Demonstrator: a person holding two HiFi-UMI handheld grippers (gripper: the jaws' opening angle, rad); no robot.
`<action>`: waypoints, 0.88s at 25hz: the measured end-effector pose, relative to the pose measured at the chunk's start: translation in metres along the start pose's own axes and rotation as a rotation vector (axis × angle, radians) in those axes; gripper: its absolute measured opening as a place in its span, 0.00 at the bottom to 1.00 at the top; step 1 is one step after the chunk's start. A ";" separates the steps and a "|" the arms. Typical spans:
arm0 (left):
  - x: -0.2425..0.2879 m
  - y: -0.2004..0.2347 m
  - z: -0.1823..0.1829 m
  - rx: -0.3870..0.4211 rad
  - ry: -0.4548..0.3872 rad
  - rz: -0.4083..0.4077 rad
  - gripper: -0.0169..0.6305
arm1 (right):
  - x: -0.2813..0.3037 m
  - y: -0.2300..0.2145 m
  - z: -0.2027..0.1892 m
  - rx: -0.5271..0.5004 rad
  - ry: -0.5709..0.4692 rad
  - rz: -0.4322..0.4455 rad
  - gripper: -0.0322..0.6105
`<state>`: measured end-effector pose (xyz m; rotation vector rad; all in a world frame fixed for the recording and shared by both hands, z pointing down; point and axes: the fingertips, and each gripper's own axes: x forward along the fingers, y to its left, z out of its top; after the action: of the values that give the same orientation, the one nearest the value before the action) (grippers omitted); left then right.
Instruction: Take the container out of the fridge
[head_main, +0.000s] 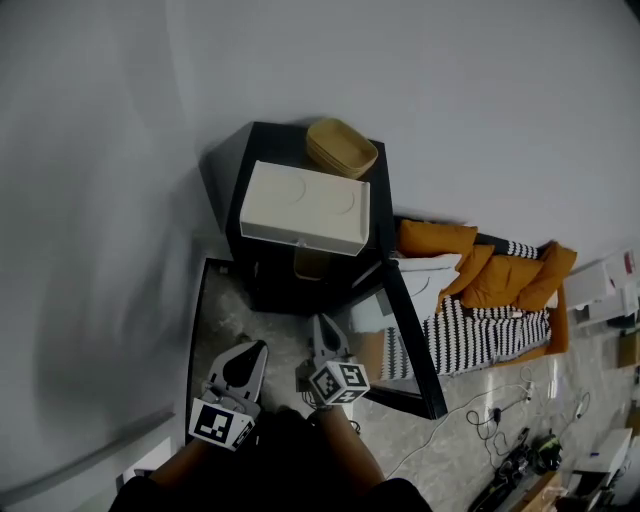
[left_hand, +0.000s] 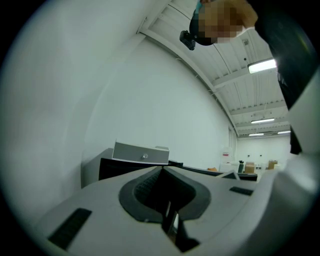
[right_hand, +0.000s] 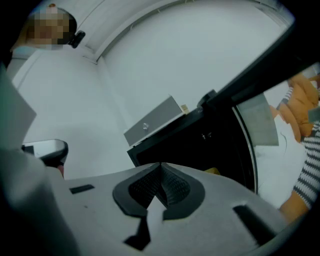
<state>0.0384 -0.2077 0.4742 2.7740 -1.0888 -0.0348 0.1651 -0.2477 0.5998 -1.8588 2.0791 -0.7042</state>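
Observation:
A black fridge (head_main: 262, 215) stands against the wall with its door (head_main: 405, 335) swung open toward me. Inside, on a shelf, sits a tan container (head_main: 311, 264); in the right gripper view only a yellow corner of the container (right_hand: 213, 171) shows in the dark interior. My left gripper (head_main: 257, 346) and right gripper (head_main: 321, 322) hover side by side in front of the opening, short of the shelf. Both are shut with nothing between the jaws, as the left gripper (left_hand: 161, 169) and the right gripper (right_hand: 161, 165) show in their own views.
A white box (head_main: 300, 208) and a wooden bowl (head_main: 341, 147) rest on the fridge top. Orange cushions (head_main: 495, 270) and striped fabric (head_main: 480, 335) lie to the right behind the door. Cables (head_main: 500, 415) trail on the floor. A white wall is on the left.

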 end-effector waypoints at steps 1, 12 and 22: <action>0.005 0.001 -0.002 0.004 -0.001 -0.011 0.03 | 0.008 -0.007 -0.006 0.022 0.005 -0.004 0.05; 0.051 0.018 -0.051 -0.008 -0.017 -0.112 0.03 | 0.078 -0.105 -0.092 0.386 0.019 -0.110 0.22; 0.068 0.055 -0.099 -0.052 0.025 -0.130 0.03 | 0.131 -0.177 -0.168 0.840 -0.120 -0.138 0.45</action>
<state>0.0589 -0.2798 0.5826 2.7863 -0.8881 -0.0429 0.2129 -0.3571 0.8494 -1.4895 1.2665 -1.2205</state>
